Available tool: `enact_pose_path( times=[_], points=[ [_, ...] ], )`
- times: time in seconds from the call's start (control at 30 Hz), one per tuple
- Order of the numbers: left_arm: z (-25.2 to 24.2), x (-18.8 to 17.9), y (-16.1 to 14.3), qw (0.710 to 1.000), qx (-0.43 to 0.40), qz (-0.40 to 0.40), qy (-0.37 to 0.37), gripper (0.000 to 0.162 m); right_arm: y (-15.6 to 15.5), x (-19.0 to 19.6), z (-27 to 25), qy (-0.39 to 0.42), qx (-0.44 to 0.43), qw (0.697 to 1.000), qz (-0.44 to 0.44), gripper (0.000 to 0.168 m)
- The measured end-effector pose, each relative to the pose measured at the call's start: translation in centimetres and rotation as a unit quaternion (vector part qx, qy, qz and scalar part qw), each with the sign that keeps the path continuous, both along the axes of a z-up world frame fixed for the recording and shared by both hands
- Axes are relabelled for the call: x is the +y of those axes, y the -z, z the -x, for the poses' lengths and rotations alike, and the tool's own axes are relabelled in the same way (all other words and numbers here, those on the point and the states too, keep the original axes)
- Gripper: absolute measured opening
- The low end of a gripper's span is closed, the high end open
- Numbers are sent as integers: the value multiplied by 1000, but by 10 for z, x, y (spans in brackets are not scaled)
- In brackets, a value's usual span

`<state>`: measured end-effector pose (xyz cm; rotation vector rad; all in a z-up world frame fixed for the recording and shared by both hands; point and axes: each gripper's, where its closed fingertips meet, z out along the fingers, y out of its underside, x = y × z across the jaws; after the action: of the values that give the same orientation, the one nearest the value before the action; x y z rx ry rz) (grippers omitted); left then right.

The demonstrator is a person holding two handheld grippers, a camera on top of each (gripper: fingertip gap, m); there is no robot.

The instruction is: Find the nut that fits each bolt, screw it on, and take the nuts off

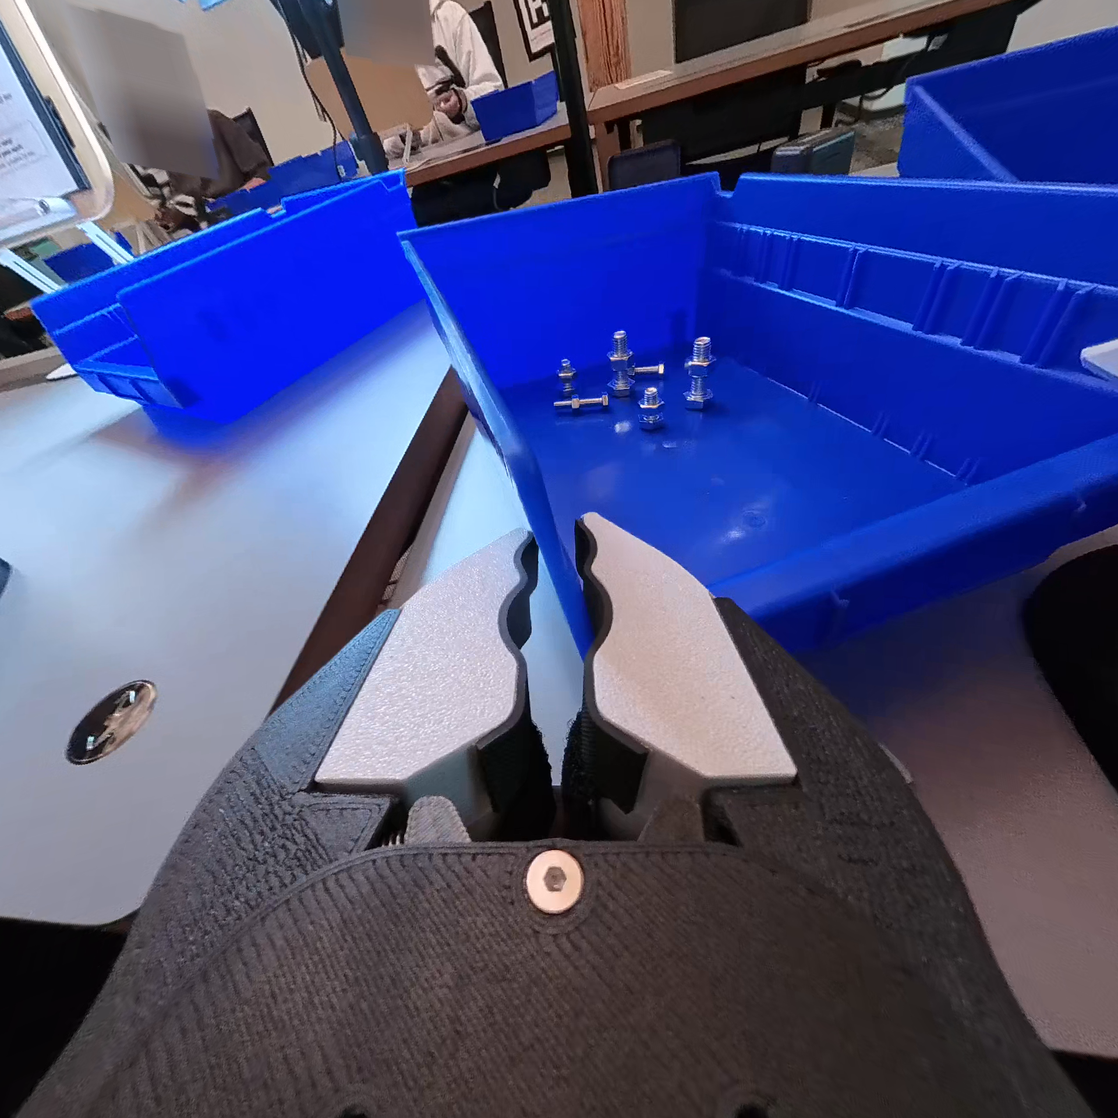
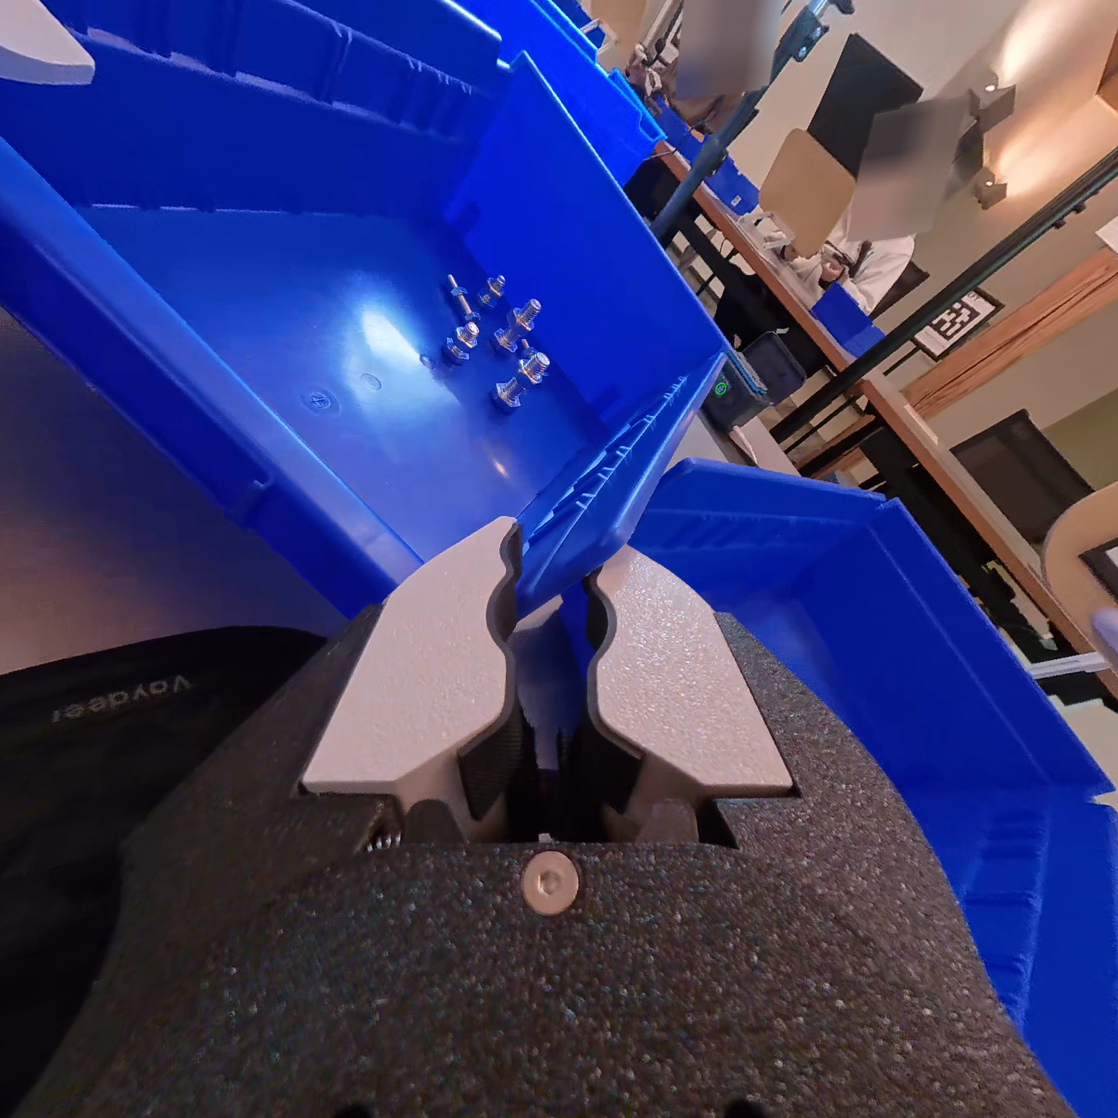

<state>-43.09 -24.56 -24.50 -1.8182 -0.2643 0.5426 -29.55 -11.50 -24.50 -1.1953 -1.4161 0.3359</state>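
Note:
Several silver bolts with nuts screwed on them (image 1: 635, 381) stand and lie in a cluster on the floor of a blue plastic bin (image 1: 605, 290), toward its far end. My left gripper (image 1: 555, 532) is shut on the bin's left side wall near the front corner. The same bolts (image 2: 496, 339) show in the right wrist view inside the bin (image 2: 575, 242). My right gripper (image 2: 553, 562) is shut on the bin's right wall at its near corner. Neither gripper touches a bolt or a nut.
A second blue bin (image 1: 242, 339) stands on the grey table to the left, and another blue bin (image 2: 847, 605) lies just right of my right gripper. A black pad (image 2: 121, 726) lies in front of the bin. A dark seam (image 1: 387, 532) splits the tabletop. People sit at far tables. The left gripper's tips are roughly 20 centimetres from the right gripper's.

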Motion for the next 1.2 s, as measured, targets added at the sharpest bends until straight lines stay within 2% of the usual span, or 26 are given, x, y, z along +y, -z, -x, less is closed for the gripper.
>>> enact_pose_path(
  times=[0.1, 0.23, 0.3, 0.37, 0.43, 0.53, 0.6, 0.63, 0.7, 0.77, 0.8, 0.87, 0.93, 0.97, 1.0, 1.03, 1.13, 1.2],
  points=[
    [1, 2, 7, 1000, -8, -10, -1, 12, 3, 1, 0, -3, -9, 1000, 2, 20],
    [11, 2, 26, 999, -42, 12, -28, 10, 9, -8, 3, -36, -28, 999, -3, 30],
    [12, 1, 17, 999, -17, -4, -33, 19, 6, -19, -2, -74, -23, 997, 1, 42],
    [13, -1, 14, 999, -12, 6, -39, 40, -8, -32, -15, -118, 17, 993, 27, 56],
    [12, -2, 9, 999, -17, 5, -40, 55, -32, -31, -38, -122, 85, 987, 56, 58],
    [14, -9, -22, 995, 22, -58, -84, 57, -68, 3, -89, -51, 197, 977, 66, 64],
    [12, -21, -59, 977, 73, -149, -134, 51, -86, 43, -137, 38, 274, 961, 22, 66],
    [3, -21, -74, 969, 85, -190, -136, 47, -86, 62, -158, 83, 290, 954, 8, 67],
    [-25, -3, -93, 967, 89, -217, -100, 47, -65, 91, -179, 139, 263, 954, 35, 76],
    [-61, 29, -100, 976, 90, -196, -32, 48, -36, 101, -176, 143, 226, 955, 127, 95],
    [-80, 43, -104, 977, 87, -196, 2, 49, -27, 100, -170, 130, 224, 951, 172, 96],
    [-121, 65, -113, 970, 75, -219, 71, 48, -16, 99, -159, 110, 212, 947, 216, 81],
    [-161, 82, -118, 961, 57, -238, 129, 49, -7, 110, -161, 138, 163, 956, 202, 56],
    [-180, 90, -115, 958, 48, -234, 159, 49, -3, 116, -166, 155, 135, 961, 185, 41],
    [-198, 100, -109, 957, 42, -217, 187, 49, 0, 120, -170, 164, 116, 964, 176, 38],
    [-215, 109, -101, 956, 41, -194, 216, 49, 2, 123, -177, 175, 107, 963, 173, 27],
    [-240, 130, -74, 957, 63, -130, 251, 56, 3, 133, -208, 216, 88, 960, 152, 15],
    [-244, 141, -54, 964, 42, -87, 249, 59, 4, 136, -231, 235, 81, 956, 154, 10]
  ],
)
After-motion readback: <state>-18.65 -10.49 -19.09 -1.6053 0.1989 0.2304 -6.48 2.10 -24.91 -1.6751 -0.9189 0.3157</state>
